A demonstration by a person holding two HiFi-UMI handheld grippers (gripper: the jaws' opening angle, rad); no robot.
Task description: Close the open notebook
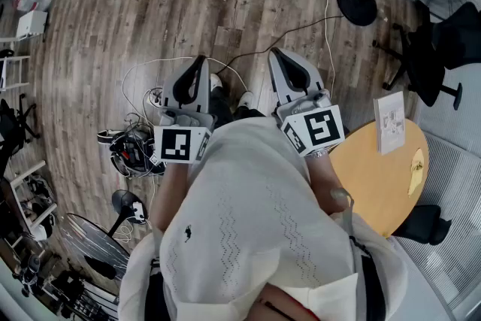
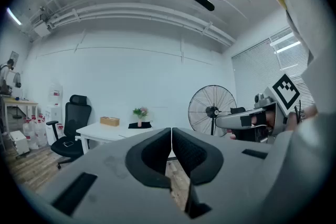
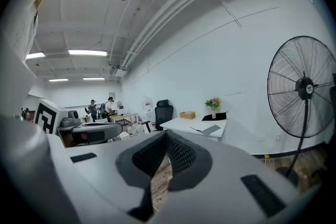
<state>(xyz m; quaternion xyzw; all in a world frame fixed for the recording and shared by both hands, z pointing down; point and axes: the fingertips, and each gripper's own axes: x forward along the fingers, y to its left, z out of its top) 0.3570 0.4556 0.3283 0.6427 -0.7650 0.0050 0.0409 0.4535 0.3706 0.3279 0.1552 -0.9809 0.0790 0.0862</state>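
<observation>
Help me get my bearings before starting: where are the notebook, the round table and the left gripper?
notebook [image 1: 390, 122]: head view, middle of its pale page.
round table [image 1: 372, 184]: head view, bare wooden top.
left gripper [image 2: 171, 134]: left gripper view, where its shut jaws meet.

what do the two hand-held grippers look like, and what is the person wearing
The left hand-held gripper and the right hand-held gripper are pale grey plastic, each with two curved jaws lined with black textured pads. Each carries a white cube printed with black square markers. The person wears a cream knitted top with a small dark emblem.
</observation>
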